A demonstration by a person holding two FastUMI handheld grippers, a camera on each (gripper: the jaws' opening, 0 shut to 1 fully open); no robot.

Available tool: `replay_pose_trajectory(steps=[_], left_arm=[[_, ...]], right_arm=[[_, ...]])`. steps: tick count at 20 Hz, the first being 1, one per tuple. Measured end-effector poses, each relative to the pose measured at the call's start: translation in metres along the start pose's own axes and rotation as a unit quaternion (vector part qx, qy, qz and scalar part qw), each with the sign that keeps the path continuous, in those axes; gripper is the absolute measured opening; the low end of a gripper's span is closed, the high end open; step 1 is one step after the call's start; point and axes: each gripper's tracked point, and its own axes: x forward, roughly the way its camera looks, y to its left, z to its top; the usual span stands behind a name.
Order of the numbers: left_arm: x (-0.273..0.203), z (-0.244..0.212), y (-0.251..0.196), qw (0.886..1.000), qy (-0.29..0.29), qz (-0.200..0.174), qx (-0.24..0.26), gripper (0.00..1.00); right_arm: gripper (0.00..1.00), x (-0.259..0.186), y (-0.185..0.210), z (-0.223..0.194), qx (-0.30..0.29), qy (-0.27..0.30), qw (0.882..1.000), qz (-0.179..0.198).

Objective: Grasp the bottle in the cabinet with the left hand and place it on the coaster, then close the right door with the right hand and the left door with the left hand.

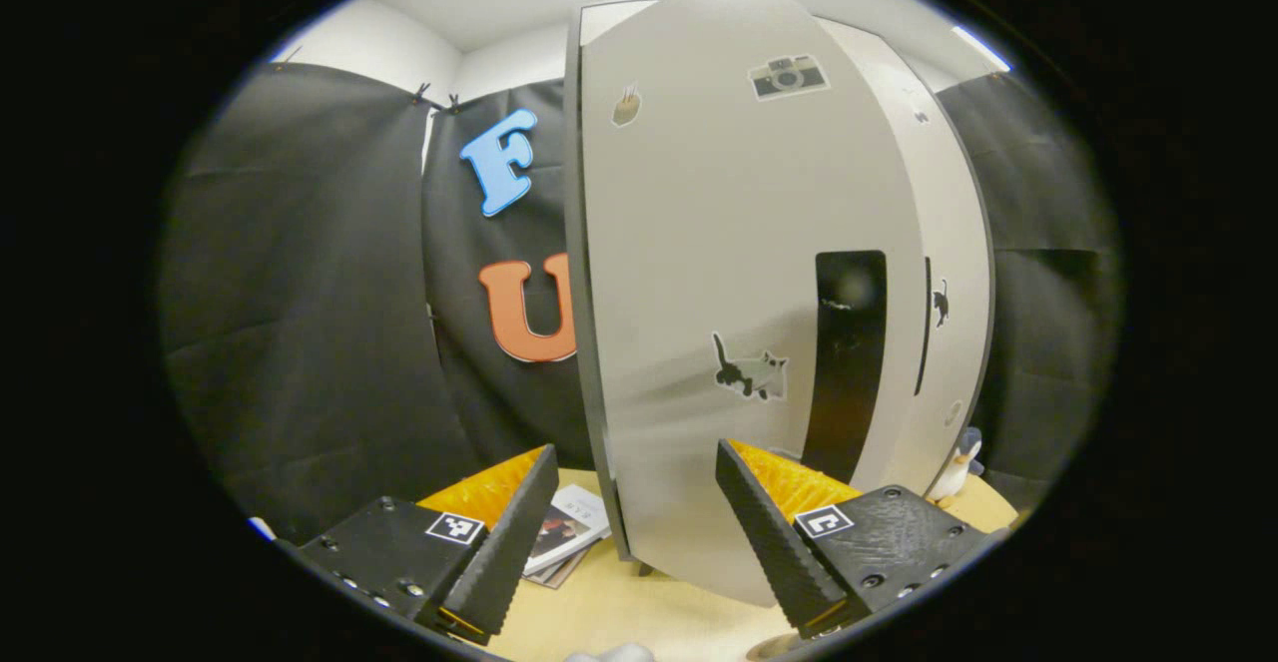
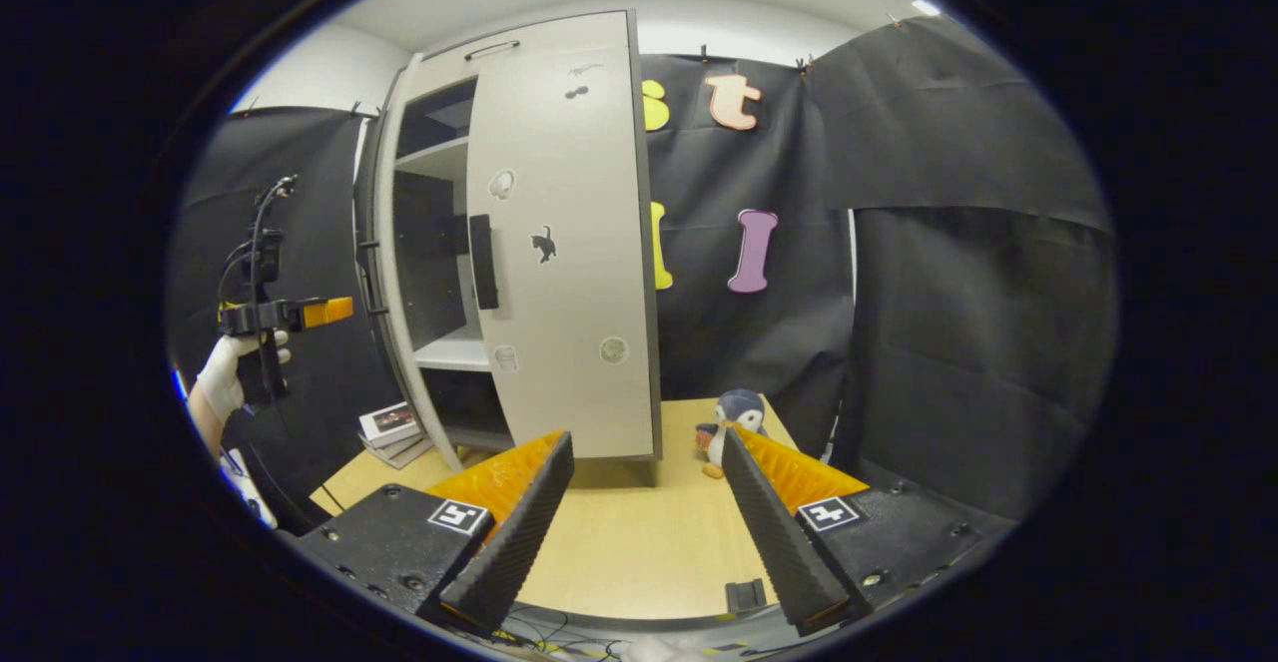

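In the left gripper view the left hand-held gripper (image 1: 634,527) hangs released, its fingers spread wide with nothing between them, pointed square at the outer face of the left door (image 1: 719,273). That door fills the centre of the frame and stands swung partly out, its black handle (image 1: 847,362) at centre right. The gripper sits low and close to the door's face, which I take to mean the door-closing stage is in hand: an open, empty gripper facing a panel suits a push rather than a grasp.

The right door (image 2: 559,253) stands at upper centre of the right gripper view, nearly closed, though a gap at its left edge shows shelves (image 2: 449,347) inside the cabinet (image 2: 384,273). Those shelves look bare from here. The right hand-held gripper (image 2: 644,532) is likewise released and empty, drawn back over the bench (image 2: 639,552) at the bottom of the frame, well apart from the door (probably parked clear so the left door can swing freely).

At far left of that view a gloved hand (image 2: 225,372) holds the left gripper up beside the cabinet.

As for the bottle and the coaster, I cannot place either; a rounded edge at the bottom of the left gripper view is too cropped to tell. A penguin toy (image 2: 729,422) stands on the bench right of the cabinet, and some books (image 1: 569,532) lie left of it.
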Motion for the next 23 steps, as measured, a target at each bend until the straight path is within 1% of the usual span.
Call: replay_pose_trajectory(steps=[2,5,8,9,10,11,12,13,14,17,18,19,20,23], left_arm=[[-0.006,0.002,-0.004,1.0,-0.002,-0.005,-0.003,0.97],[-0.024,0.006,-0.006,1.0,-0.008,-0.004,-0.001,0.98],[-0.049,0.01,-0.013,1.0,-0.012,-0.017,-0.007,0.97],[-0.06,0.012,-0.016,1.0,-0.015,-0.02,-0.003,0.97],[-0.071,0.015,-0.016,1.0,-0.018,-0.018,0.003,0.97],[-0.081,0.017,-0.017,1.0,-0.022,-0.018,0.008,0.97],[-0.092,0.018,-0.02,0.999,-0.027,-0.019,0.008,0.97],[-0.103,0.02,-0.023,0.999,-0.031,-0.02,0.007,0.96],[-0.113,0.019,-0.025,0.999,-0.033,-0.021,0.007,0.97],[-0.142,0.017,-0.022,0.999,-0.036,-0.01,0.008,0.98],[-0.148,0.017,-0.024,0.999,-0.037,-0.007,0.008,0.97],[-0.155,0.015,-0.022,0.999,-0.04,0.0,0.01,0.97],[-0.162,0.012,-0.02,0.999,-0.041,0.006,0.011,0.97],[-0.175,0.001,-0.021,0.999,-0.039,0.017,0.01,0.97]], right_arm=[[0.98,-0.001,0.0,0.002,-0.002,-0.003,1.0,0.0],[0.98,-0.002,0.003,0.006,-0.003,-0.009,1.0,0.003],[0.98,0.006,0.012,0.013,-0.002,-0.015,1.0,0.009],[0.96,0.007,0.015,0.014,-0.002,-0.017,1.0,0.011],[0.98,0.009,0.017,0.016,-0.003,-0.019,1.0,0.014],[0.96,0.01,0.02,0.018,-0.004,-0.021,1.0,0.016],[0.96,0.011,0.023,0.019,-0.005,-0.024,1.0,0.018],[0.98,0.012,0.025,0.022,-0.005,-0.027,0.999,0.02],[0.96,0.014,0.028,0.024,-0.005,-0.03,0.999,0.022],[0.96,0.016,0.034,0.031,-0.005,-0.041,0.999,0.026],[0.98,0.016,0.035,0.033,-0.005,-0.045,0.999,0.027],[0.96,0.016,0.036,0.034,-0.005,-0.047,0.999,0.027],[0.98,0.016,0.038,0.035,-0.006,-0.048,0.998,0.031],[0.98,0.017,0.045,0.035,-0.014,-0.048,0.998,0.037]])
